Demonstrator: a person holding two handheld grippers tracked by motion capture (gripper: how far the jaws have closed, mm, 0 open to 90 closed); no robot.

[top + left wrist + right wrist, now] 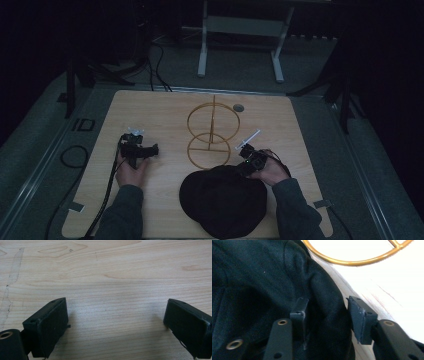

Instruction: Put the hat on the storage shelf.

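A black cloth hat (222, 202) lies on the wooden table (150, 110) near its front edge. Just behind it stands a gold wire stand (212, 130) made of two rings on a post. My right gripper (248, 162) sits at the hat's right rim. In the right gripper view the right gripper (328, 315) is open, its jaws straddling a fold of the hat (262, 277), with the stand's base ring (352, 262) beyond. My left gripper (145, 150) rests at the table's left. In its own view the left gripper (116, 320) is open over bare wood with nothing between its jaws.
A small grey disc (238, 107) is set into the table behind the stand. White frame legs (202, 45) stand on the floor beyond the far edge. Cables (75, 155) lie on the floor to the left. Bare wood lies between the left gripper and the stand.
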